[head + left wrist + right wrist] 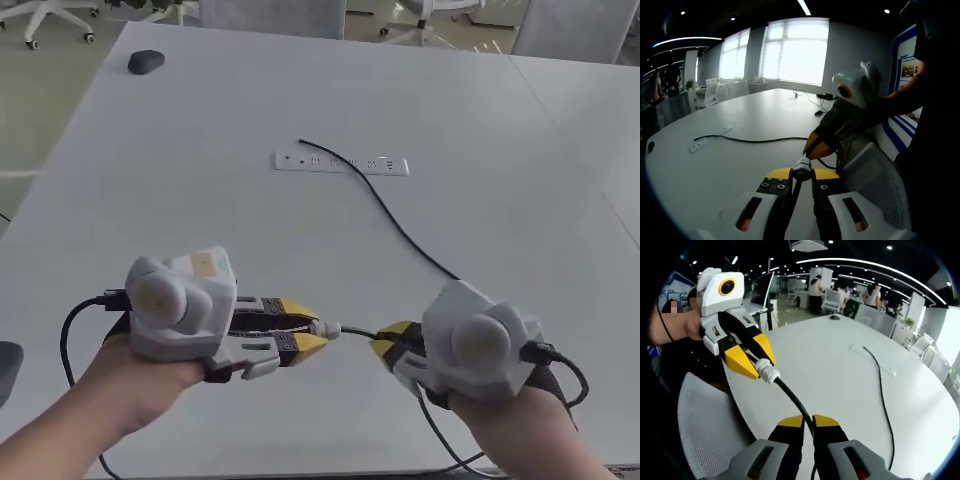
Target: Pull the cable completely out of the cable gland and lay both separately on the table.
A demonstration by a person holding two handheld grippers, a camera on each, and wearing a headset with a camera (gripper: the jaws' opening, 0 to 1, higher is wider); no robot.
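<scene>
The cable gland (325, 328) is clenched by the left gripper (312, 329); the cable (356, 332), exiting it rightward, is clamped by the right gripper (386, 342).

The head view looks down on the table (480, 200) from just above the left gripper (312, 332) and right gripper (385, 342). The 2 gripper views face each other closely across the cable gland (326, 328); all 3 share the cable (400, 228).

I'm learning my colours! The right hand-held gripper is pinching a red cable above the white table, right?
Not quite: the cable is black, not red. The right gripper view shows the right hand-held gripper pinching it above the white table.
</scene>
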